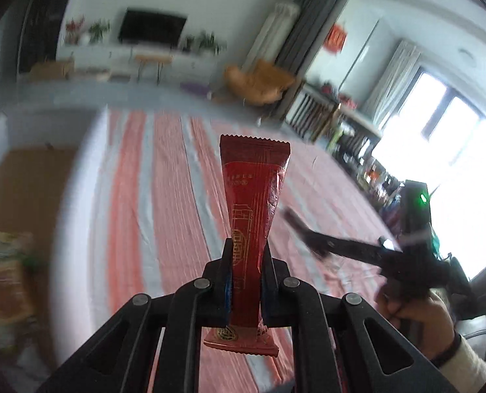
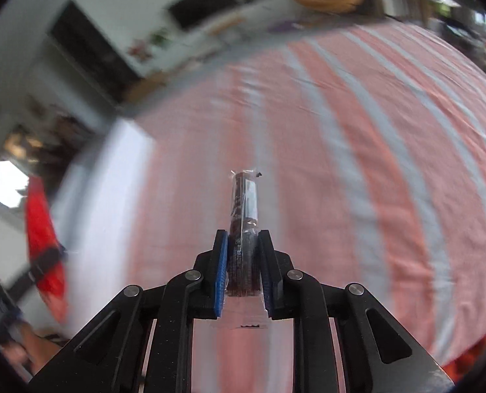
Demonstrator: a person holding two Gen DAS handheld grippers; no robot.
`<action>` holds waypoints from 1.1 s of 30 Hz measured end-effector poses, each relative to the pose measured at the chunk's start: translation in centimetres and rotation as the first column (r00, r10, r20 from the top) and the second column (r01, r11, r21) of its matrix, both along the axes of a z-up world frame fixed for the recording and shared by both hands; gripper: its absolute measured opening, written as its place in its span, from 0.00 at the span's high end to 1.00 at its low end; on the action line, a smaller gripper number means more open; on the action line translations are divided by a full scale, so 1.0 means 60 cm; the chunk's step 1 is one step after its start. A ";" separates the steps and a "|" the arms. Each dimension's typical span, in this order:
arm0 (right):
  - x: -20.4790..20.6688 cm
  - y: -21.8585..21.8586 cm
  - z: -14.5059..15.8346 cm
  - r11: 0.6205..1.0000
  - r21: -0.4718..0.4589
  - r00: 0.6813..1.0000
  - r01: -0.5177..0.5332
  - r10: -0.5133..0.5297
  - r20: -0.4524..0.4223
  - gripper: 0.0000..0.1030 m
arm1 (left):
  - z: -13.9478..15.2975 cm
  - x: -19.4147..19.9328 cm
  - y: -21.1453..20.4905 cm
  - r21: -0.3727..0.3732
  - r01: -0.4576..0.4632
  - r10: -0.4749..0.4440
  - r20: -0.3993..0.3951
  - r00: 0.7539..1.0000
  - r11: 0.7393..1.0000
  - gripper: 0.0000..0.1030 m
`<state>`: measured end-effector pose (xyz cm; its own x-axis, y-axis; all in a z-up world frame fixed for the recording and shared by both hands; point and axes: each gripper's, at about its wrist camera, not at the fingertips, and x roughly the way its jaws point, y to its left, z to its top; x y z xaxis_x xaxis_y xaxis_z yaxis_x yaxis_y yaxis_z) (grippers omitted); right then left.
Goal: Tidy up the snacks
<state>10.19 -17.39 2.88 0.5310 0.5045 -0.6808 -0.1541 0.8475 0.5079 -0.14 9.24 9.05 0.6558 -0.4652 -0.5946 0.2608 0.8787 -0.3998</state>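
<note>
My left tongs (image 1: 246,275) clamp the red sachet (image 1: 251,216) low, most of it jutting ahead; light, crinkly, I judge it floppy; my right tongs (image 2: 243,262) pinch the smaller, stiffer brown stick (image 2: 244,226) mid-length.

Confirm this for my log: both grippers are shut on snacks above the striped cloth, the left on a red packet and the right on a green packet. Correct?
Not quite. The right gripper holds a dark brown snack stick in clear wrap, not a green packet, as the right wrist view shows. The rest stands: the left gripper is shut on a red packet above the striped cloth.
</note>
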 end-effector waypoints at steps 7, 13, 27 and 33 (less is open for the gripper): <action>-0.015 0.243 0.107 0.940 0.181 0.956 -0.289 0.275 0.099 0.82 | 0.071 -0.081 0.204 0.068 -0.324 0.318 0.082 0.945 0.944 0.89; -0.010 0.419 0.058 0.915 0.107 0.920 -0.390 0.383 0.082 0.55 | 0.002 -0.071 0.324 0.275 -0.537 0.547 0.048 0.836 0.797 0.59; -0.071 0.412 0.092 0.905 -0.259 0.895 -0.337 0.394 0.211 0.29 | -0.014 -0.063 0.273 0.479 -0.717 0.670 0.305 0.677 0.506 0.00; -0.086 0.440 0.082 0.868 -0.374 0.910 -0.325 0.395 0.127 0.23 | -0.031 -0.076 0.279 0.545 -0.649 0.692 0.162 0.703 0.532 0.00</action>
<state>5.04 9.00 7.79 0.4948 0.4447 -0.7466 -0.5471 0.8269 0.1300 -4.73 25.95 7.17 0.5898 0.4968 -0.6366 -0.5030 0.8428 0.1917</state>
